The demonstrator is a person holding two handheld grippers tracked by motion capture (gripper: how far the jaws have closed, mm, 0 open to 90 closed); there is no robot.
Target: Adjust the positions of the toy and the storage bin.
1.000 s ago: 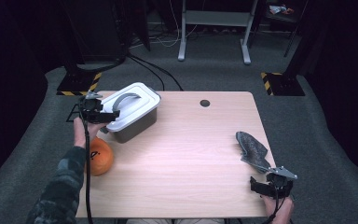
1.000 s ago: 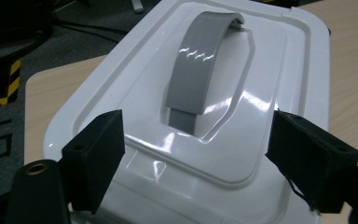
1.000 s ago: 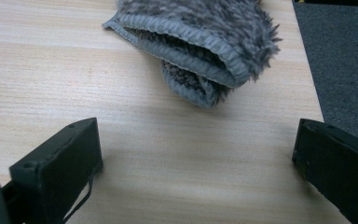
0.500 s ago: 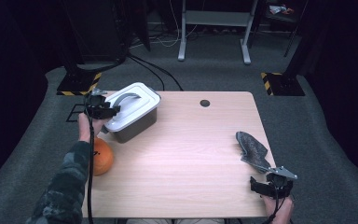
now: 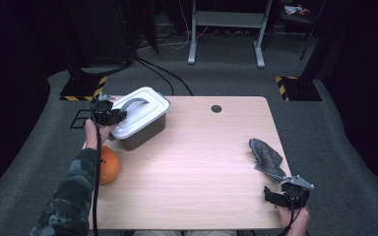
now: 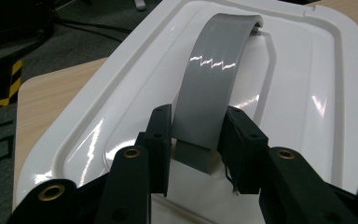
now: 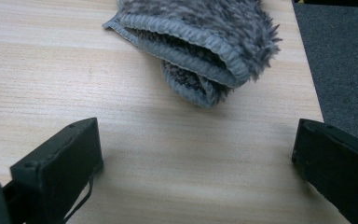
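Wooden table [image 5: 197, 167] carries everything. Left gripper [image 6: 198, 151] fingers clamp the grey handle [image 6: 214, 79] of a white-lidded box [image 5: 140, 118] at its far left corner. Right gripper [image 7: 196, 154] rests wide open near a grey mitt [image 7: 200, 42], an orange ball [image 5: 109, 164] just beside the box.

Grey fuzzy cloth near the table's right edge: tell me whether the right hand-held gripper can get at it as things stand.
Probably yes. The right hand-held gripper has its jaws wide open, with bare wooden table between it and the grey fuzzy cloth just ahead.

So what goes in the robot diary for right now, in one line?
left gripper: shut on lid handle | right gripper: open, near grey cloth | orange ball: beside box
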